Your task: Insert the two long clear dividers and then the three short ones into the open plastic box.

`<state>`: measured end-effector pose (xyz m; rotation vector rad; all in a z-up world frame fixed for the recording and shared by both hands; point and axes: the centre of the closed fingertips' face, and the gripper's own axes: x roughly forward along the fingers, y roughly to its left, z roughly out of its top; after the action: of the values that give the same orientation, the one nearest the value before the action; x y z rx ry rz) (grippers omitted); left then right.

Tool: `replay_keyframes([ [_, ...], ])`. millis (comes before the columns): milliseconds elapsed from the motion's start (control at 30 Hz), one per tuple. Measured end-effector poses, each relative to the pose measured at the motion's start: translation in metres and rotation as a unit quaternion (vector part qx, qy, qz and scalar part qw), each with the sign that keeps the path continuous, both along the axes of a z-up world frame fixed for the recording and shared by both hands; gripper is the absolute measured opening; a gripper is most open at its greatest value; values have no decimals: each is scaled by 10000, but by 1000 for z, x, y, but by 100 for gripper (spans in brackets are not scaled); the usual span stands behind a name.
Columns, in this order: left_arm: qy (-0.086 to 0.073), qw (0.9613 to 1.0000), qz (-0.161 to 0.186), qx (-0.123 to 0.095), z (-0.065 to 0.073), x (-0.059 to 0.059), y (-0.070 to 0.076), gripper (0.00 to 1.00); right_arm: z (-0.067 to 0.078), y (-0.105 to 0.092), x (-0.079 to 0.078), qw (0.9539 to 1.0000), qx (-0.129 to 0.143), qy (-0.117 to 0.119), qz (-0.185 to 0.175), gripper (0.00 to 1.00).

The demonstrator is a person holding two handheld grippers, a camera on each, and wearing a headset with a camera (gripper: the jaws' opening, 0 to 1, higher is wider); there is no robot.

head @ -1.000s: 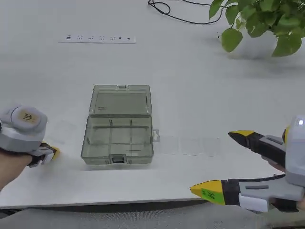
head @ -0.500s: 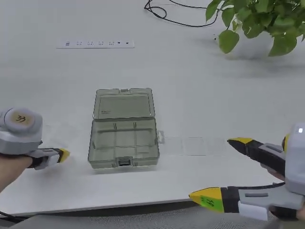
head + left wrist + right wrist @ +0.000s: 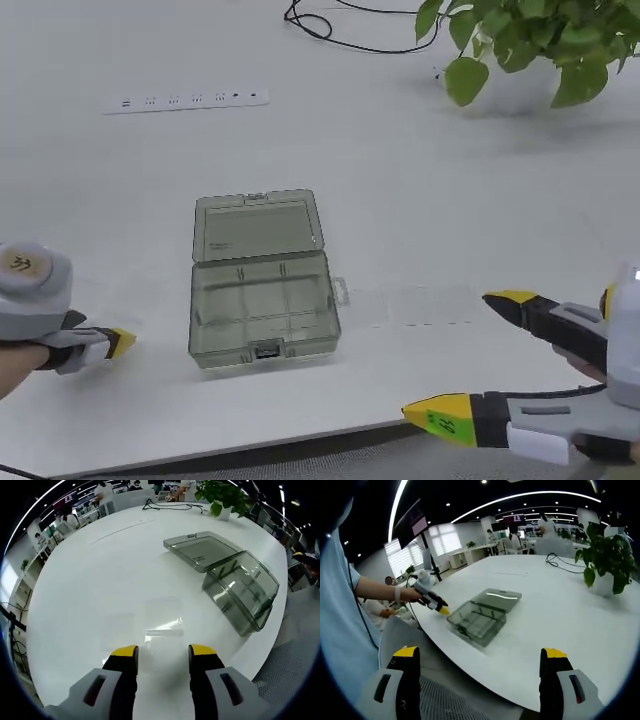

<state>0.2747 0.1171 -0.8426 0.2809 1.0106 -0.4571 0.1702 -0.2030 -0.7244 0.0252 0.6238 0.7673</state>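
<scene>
Currently: the smoky translucent plastic box (image 3: 264, 305) sits mid-worktop (image 3: 420, 180) with its hinged lid (image 3: 258, 225) laid flat behind it, presumably to leave the tray free from above for loading.

Clear flat divider pieces (image 3: 162, 617) lie on the worktop to the left of the box, just ahead of the left gripper (image 3: 163, 652). Its jaws stand part-open with nothing between them and point at those pieces, which reads as the approach for a first pick. I cannot tell for certain whether these are the long ones.

A second row of clear pieces (image 3: 415, 305) lies just right of the box, between it and the right gripper (image 3: 478, 358). The right jaws are wide and empty at the front edge of the worktop, well apart from the box, probably on standby.
</scene>
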Motion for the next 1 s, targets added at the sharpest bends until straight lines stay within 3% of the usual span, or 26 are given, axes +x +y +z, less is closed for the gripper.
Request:
replay_keyframes([
  [200,116,9999,-27,-37,-4,-2,0,38,1,7,3,10000,-1,-42,38,100],
  [300,148,9999,-24,6,-4,-2,0,37,2,11,3,10000,29,-55,24,100],
  [400,244,9997,-72,67,-4,-3,-2,33,0,18,1,9999,14,-50,86,100],
  [700,530,9982,-40,264,-4,-6,1,32,-3,27,4,9998,40,-94,166,100],
  [867,577,9978,-73,313,-4,-7,3,31,-4,31,5,9997,13,-107,233,100],
  [1000,526,9981,-131,306,-3,-9,3,31,-4,34,7,9995,40,-118,285,100],
])
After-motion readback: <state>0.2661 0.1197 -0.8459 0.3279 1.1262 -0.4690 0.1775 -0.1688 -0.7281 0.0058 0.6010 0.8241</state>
